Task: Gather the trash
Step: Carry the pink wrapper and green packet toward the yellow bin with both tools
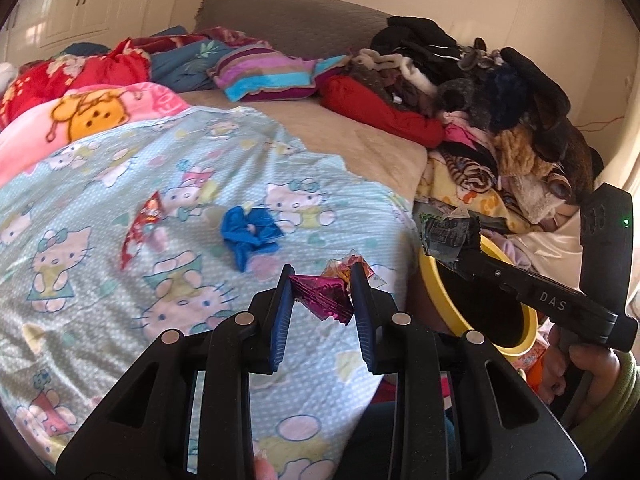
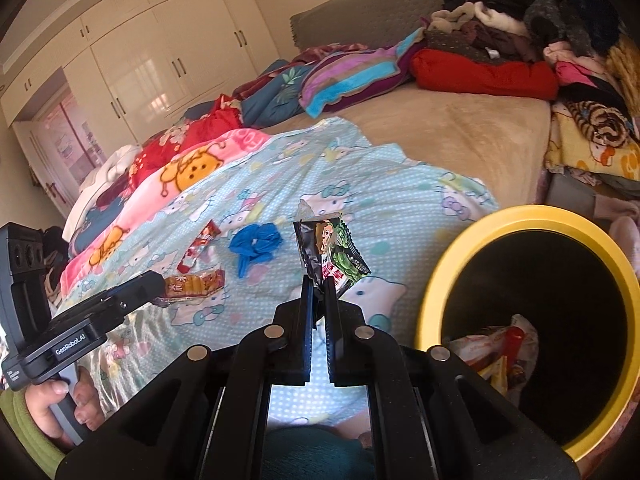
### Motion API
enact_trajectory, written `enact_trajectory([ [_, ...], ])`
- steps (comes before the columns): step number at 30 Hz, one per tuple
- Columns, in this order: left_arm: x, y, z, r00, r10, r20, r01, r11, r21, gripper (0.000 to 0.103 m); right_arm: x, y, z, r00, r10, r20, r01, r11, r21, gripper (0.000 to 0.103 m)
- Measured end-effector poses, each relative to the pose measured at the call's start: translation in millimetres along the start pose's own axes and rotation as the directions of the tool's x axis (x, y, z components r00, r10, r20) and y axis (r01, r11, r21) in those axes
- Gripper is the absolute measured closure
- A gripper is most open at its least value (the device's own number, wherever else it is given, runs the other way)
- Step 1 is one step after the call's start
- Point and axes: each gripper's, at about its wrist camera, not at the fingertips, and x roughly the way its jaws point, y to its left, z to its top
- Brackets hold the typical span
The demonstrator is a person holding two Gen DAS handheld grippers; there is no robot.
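My left gripper (image 1: 322,276) is open, its jaws on either side of a crumpled magenta foil wrapper (image 1: 324,294) lying on the Hello Kitty blanket (image 1: 120,280). An orange clear wrapper (image 1: 344,266) lies just beyond it. My right gripper (image 2: 319,280) is shut on a black and green snack packet (image 2: 332,254), held up left of the yellow-rimmed bin (image 2: 436,264). In the left wrist view the packet (image 1: 448,234) sits above the bin rim (image 1: 430,276). A red wrapper (image 1: 142,228) and a blue glove (image 1: 248,234) lie on the blanket.
The bin holds several wrappers (image 2: 500,352). A pile of clothes (image 1: 500,112) fills the bed's right side. Pillows and blankets (image 1: 256,72) lie at the headboard. White wardrobes (image 2: 160,48) stand beyond the bed.
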Motion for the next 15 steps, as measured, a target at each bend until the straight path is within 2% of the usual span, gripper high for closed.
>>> enact_trajectory([
  [15,13,-49,9,0.997,-0.076,-0.005,0.076,0.994,0.081,0.081,-35,-45,-3,0.995,-0.088,0.043,0.085,0.994,0.07,0.097],
])
